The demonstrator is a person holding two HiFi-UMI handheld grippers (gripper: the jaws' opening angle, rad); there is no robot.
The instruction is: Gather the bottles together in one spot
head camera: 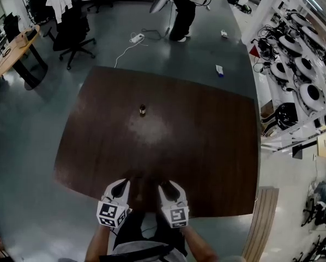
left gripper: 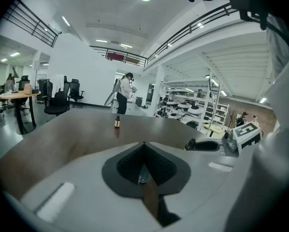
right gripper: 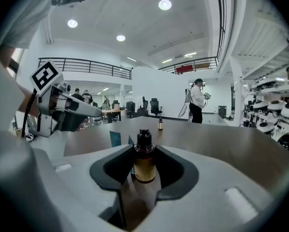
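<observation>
Right gripper view: right gripper [right gripper: 144, 148] clamps 1 upright amber dropper bottle [right gripper: 145, 168]; left gripper [left gripper: 144, 144] jaws meet, empty.

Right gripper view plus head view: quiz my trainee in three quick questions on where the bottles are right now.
1. True or false: five bottles stand at the middle of the table.
2. The right gripper is shut on: A a cup, B a bottle, C nothing.
3. Fill in: that bottle's cap is ____.
Key: 1 false, only one lone bottle stands there; 2 B; 3 black.
</observation>
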